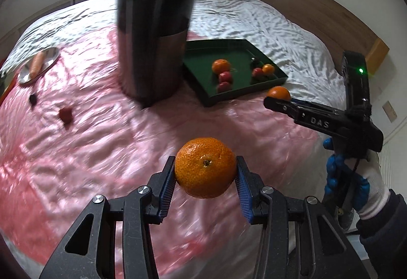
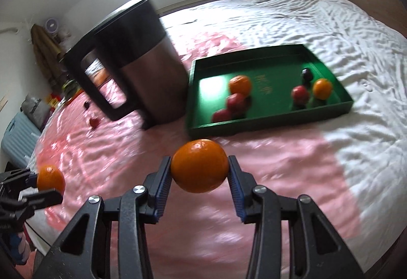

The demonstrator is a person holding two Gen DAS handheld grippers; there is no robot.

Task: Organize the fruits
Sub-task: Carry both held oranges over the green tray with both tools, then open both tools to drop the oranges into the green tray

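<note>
On the bed, a metal plate (image 1: 38,65) holds a carrot (image 1: 37,63). The left tongs (image 1: 205,172) grip a mandarin (image 1: 205,167); the right tongs (image 2: 199,169) grip an orange (image 2: 199,169). The green tray (image 2: 328,115), right of the kettle (image 2: 142,68), contains two oranges, three red fruits and a dark one.

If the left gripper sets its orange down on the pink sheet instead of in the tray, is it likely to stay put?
Possibly not. The orange is round and may roll. The wrinkled pink sheet could cradle it. The walled tray looks safer.
</note>
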